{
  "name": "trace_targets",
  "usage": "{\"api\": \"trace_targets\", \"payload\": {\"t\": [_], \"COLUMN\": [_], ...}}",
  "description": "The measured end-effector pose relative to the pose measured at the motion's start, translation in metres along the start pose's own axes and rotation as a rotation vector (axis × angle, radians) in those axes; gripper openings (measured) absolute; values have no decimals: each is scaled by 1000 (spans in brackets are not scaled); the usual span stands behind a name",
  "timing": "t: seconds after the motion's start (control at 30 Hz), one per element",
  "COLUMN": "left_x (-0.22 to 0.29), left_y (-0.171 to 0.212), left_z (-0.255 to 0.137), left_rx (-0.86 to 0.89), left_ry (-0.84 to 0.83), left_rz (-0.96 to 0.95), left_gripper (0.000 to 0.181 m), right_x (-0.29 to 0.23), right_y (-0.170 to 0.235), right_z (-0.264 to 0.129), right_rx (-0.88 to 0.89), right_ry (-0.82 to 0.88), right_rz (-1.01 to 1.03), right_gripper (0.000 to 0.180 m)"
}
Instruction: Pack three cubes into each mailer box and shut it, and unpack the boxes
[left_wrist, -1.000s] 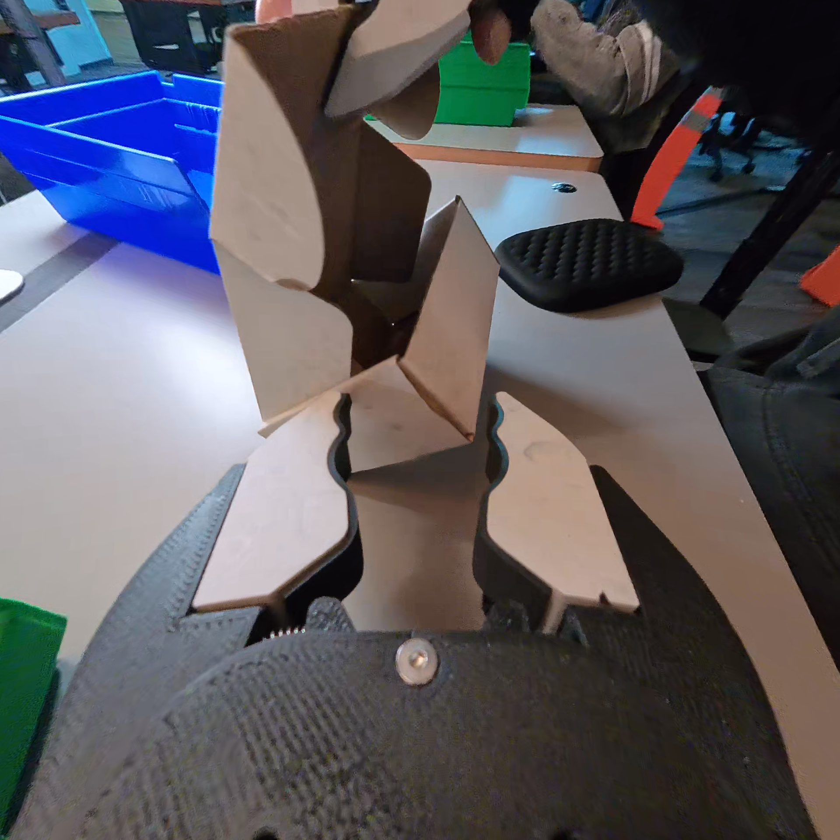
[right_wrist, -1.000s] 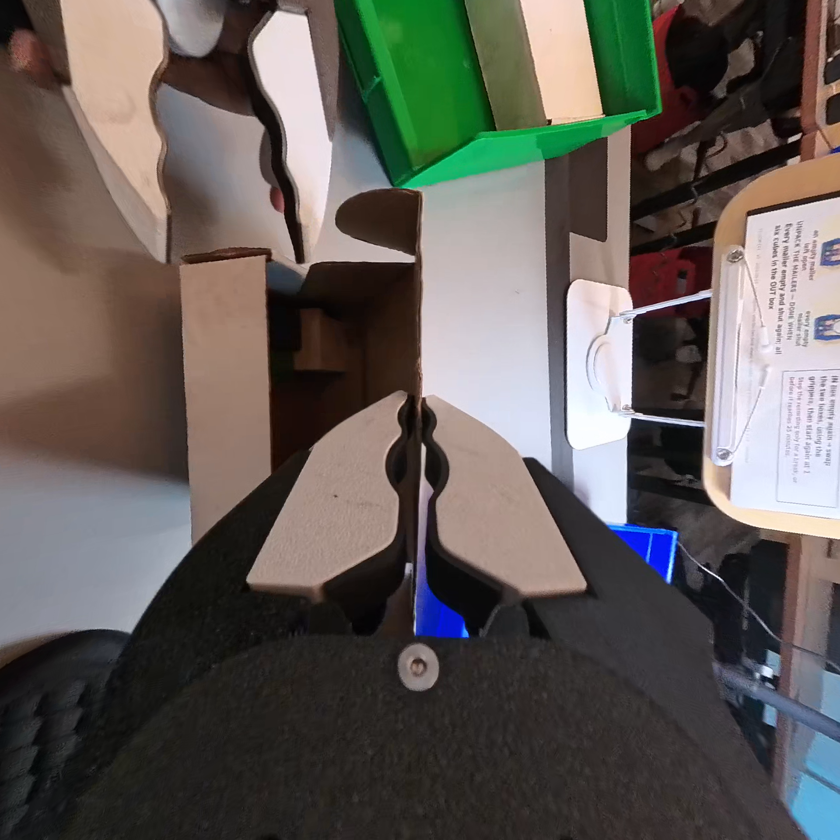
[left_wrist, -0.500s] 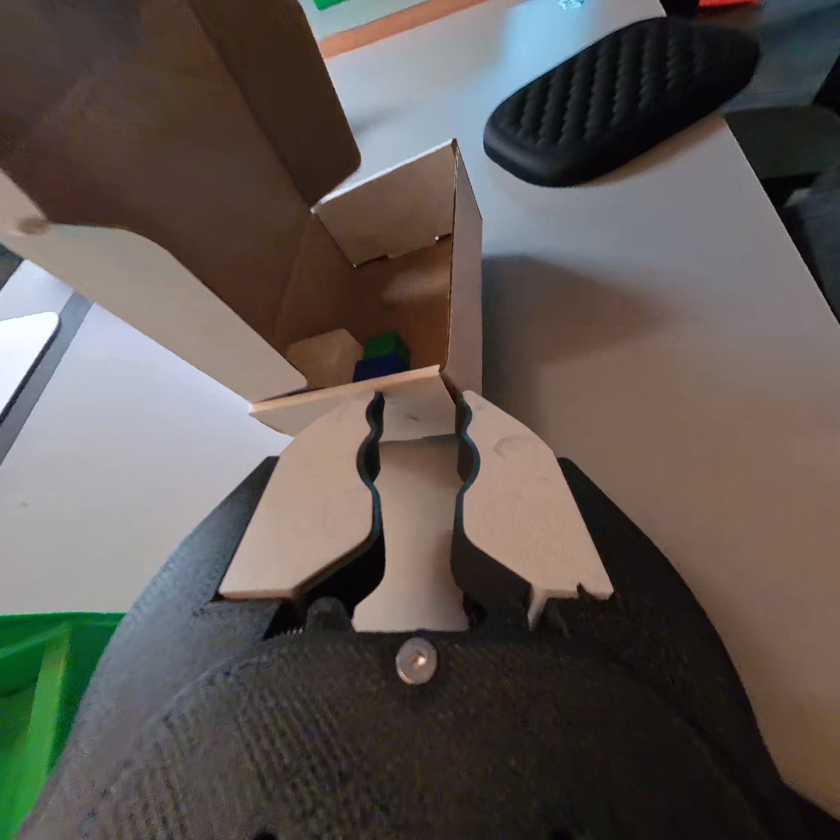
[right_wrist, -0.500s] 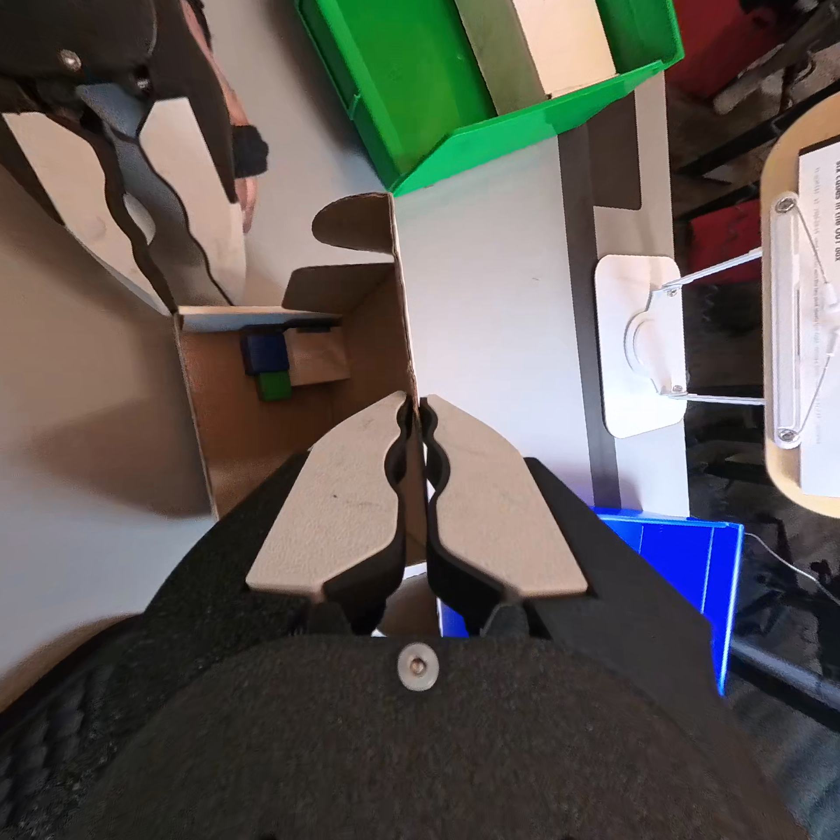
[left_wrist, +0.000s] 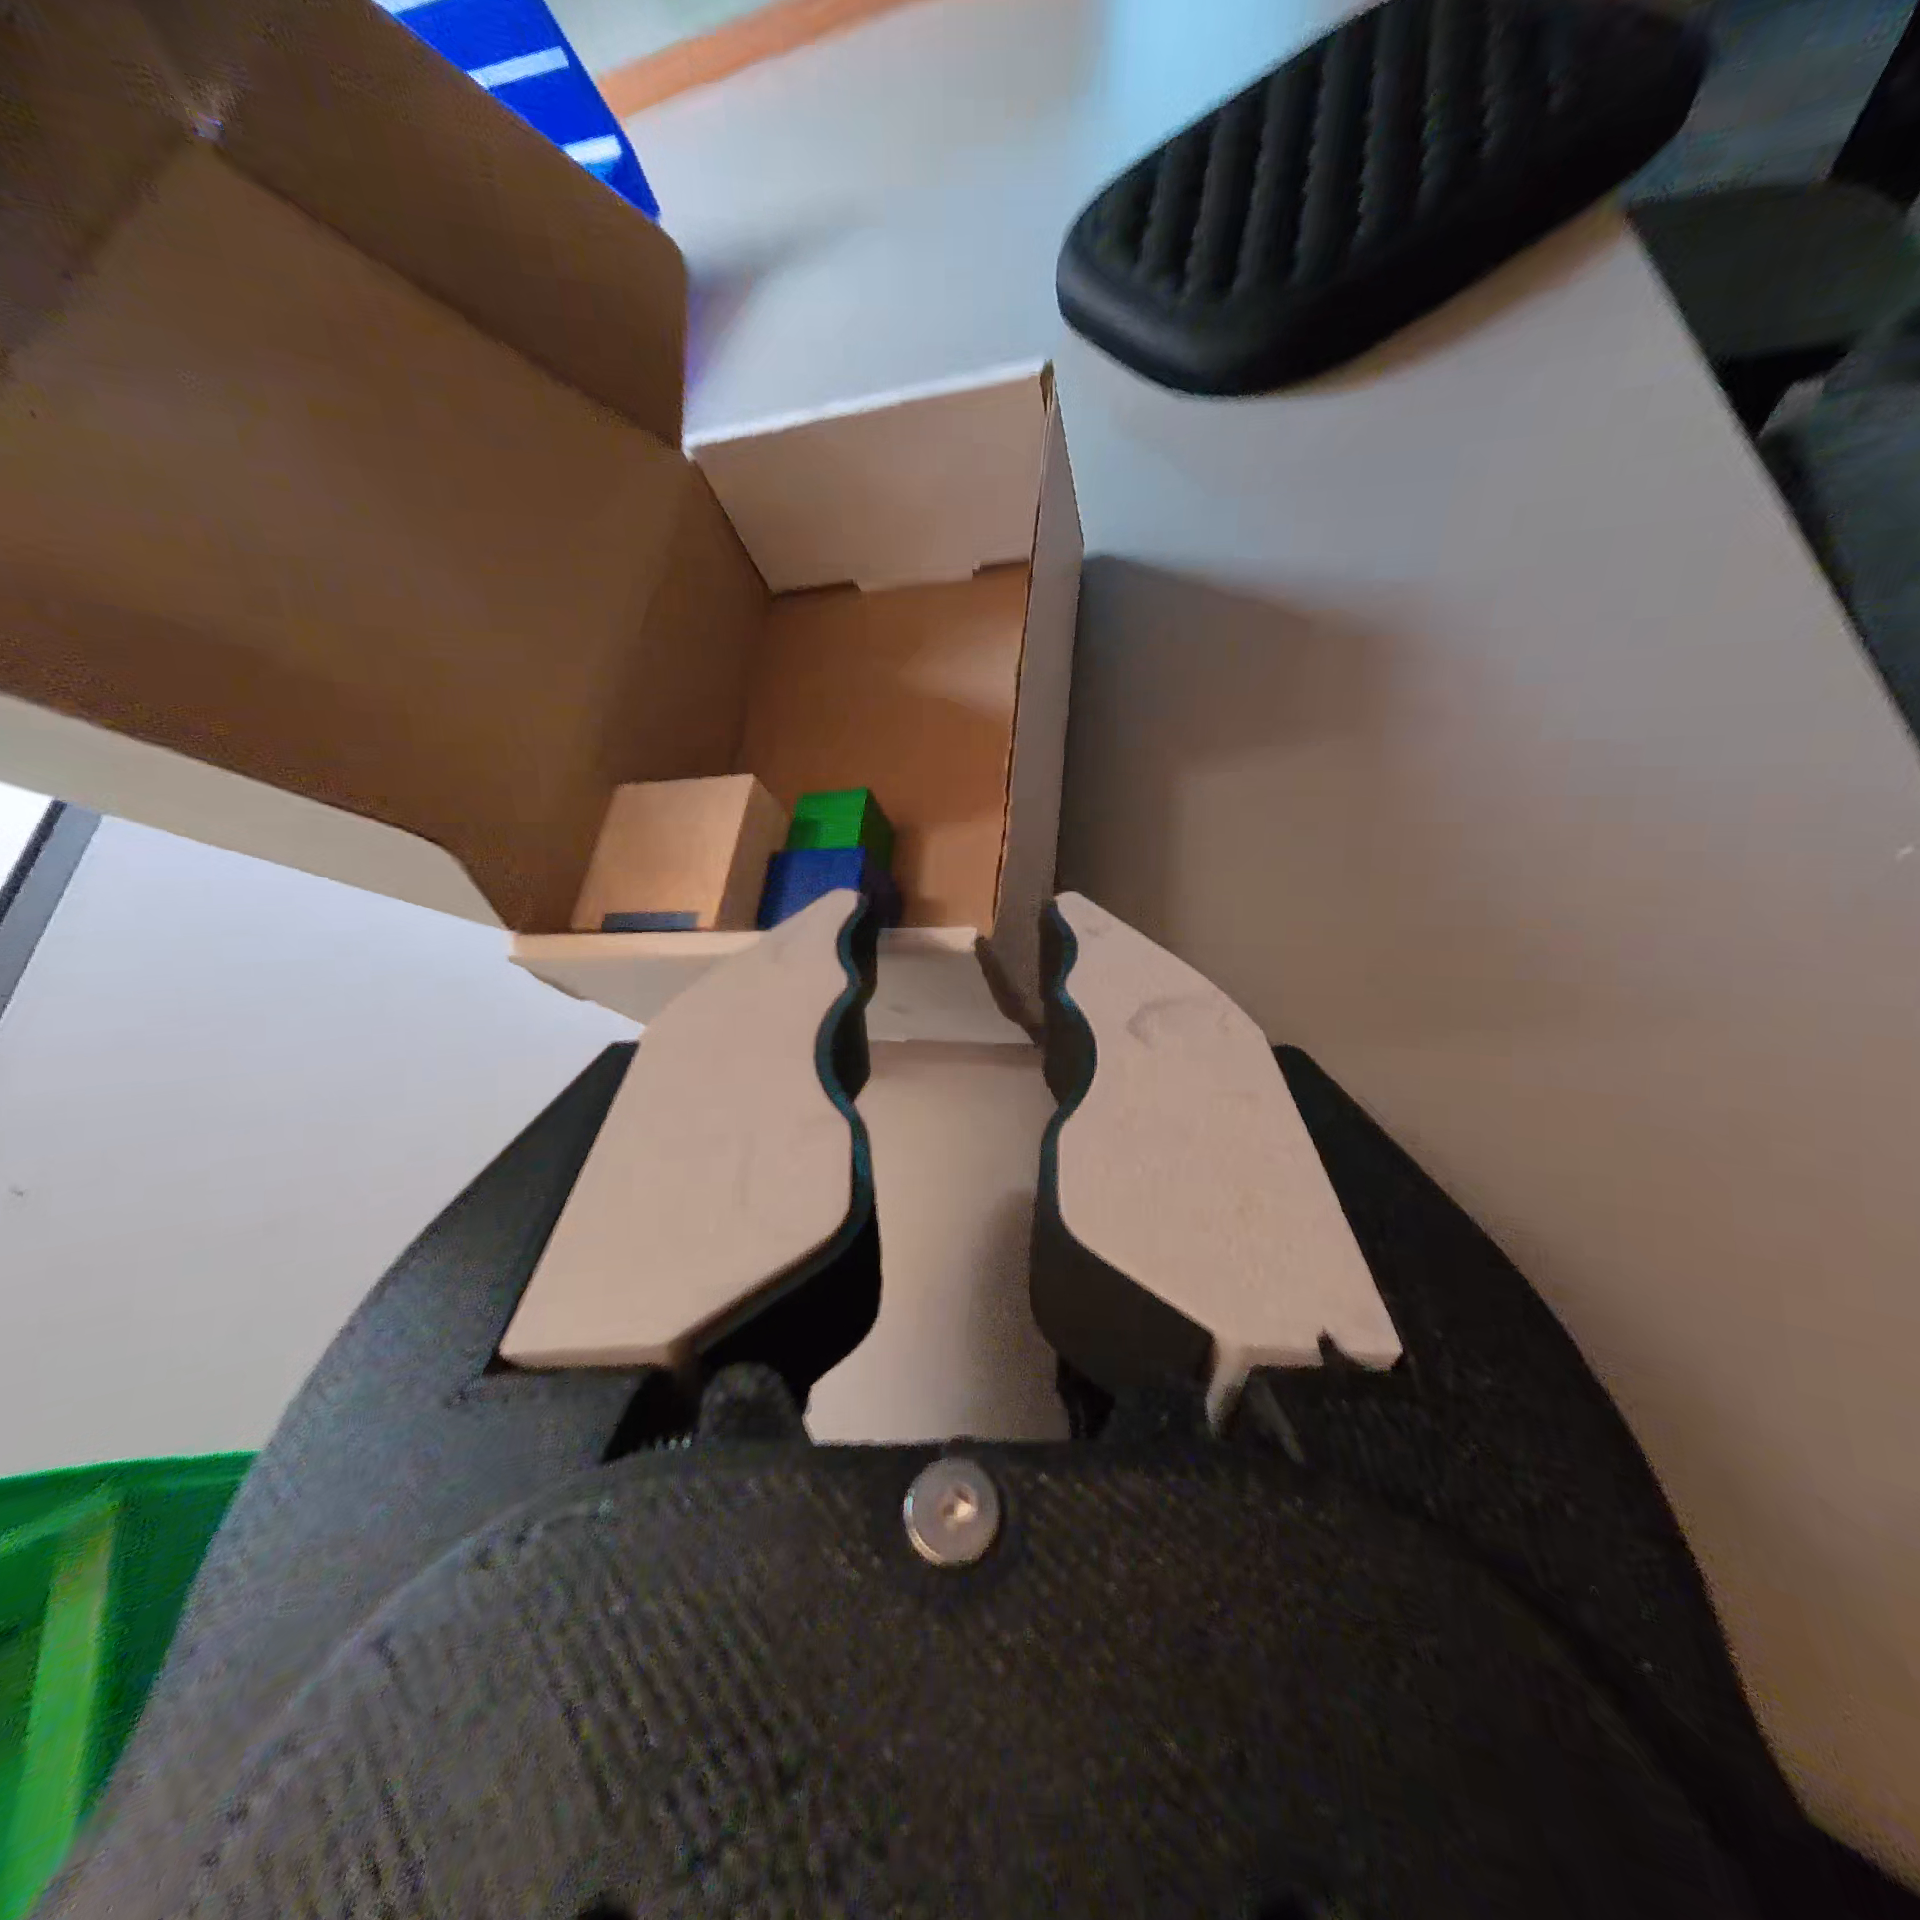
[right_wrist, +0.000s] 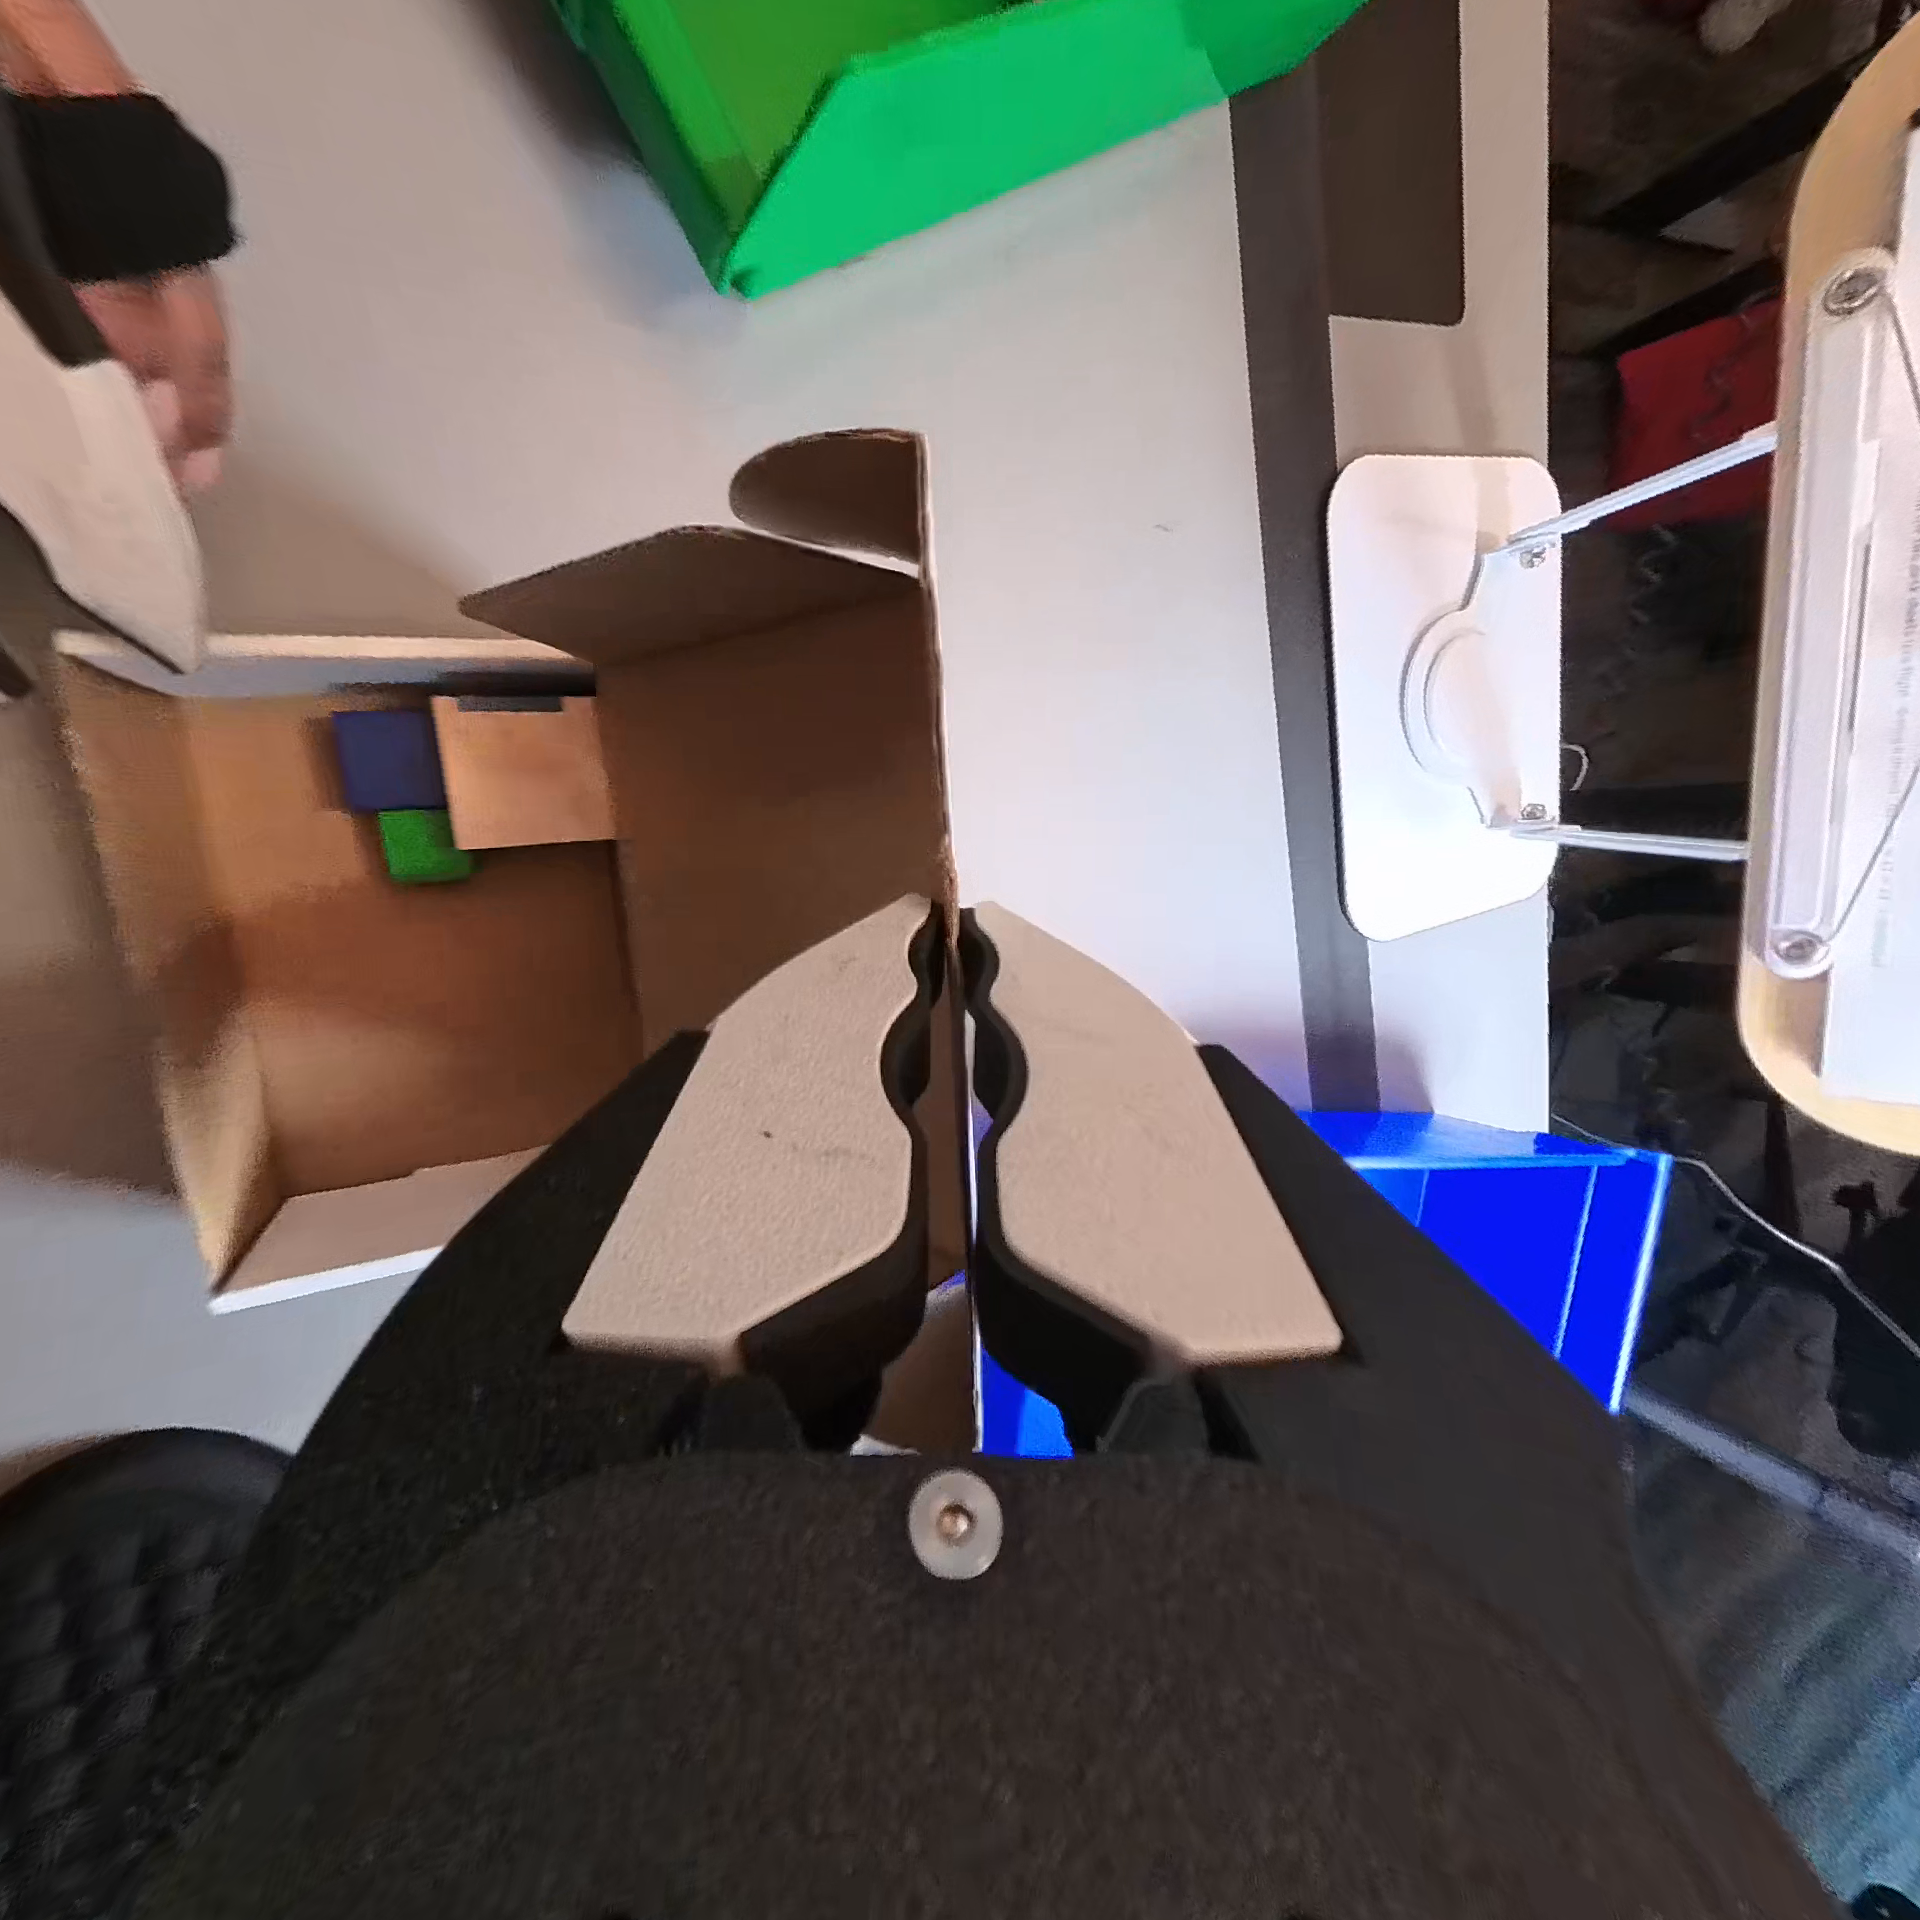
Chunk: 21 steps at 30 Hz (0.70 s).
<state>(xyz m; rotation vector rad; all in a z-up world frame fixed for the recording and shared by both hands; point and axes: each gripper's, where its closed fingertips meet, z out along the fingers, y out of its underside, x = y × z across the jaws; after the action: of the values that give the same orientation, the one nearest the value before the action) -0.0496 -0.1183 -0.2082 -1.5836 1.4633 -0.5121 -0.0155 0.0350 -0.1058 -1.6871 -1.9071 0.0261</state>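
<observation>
White tabletop (right_wrist: 1091, 468) carries an open cardboard mailer box (right_wrist: 416, 987), with a green bin (right_wrist: 935, 135) at its far side and a blue bin (right_wrist: 1507, 1236) at right. Right gripper (right_wrist: 954, 925) has its fingers closed on the box's upright lid (right_wrist: 790, 790); left gripper (left_wrist: 956, 935), fingers parted, straddles the box's near corner. Inside lie a blue cube (right_wrist: 387, 746) and a green cube (right_wrist: 419, 846), touching.

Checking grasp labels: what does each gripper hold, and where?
Right gripper pinches the mailer box lid's edge; left gripper is open, holding nothing.
</observation>
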Motion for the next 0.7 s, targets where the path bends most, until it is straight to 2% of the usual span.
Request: {"api": "trace_targets", "payload": {"t": [0.23,0.47,0.7], "left_x": [0,2,7], "left_y": [1,-2,-7], "left_z": [8,13,17], "left_rx": [-16,8,50], "left_ry": [-18,-22,15], "left_rz": [0,-14,-76], "left_gripper": [20,16,16], "right_x": [19,9,12], "right_y": [21,41,34], "right_z": [60,126,140], "right_rx": [-113,-208,-176], "right_ry": [-44,-160,-140], "right_rz": [-28,-44,-42], "right_gripper": [3,13,22]}}
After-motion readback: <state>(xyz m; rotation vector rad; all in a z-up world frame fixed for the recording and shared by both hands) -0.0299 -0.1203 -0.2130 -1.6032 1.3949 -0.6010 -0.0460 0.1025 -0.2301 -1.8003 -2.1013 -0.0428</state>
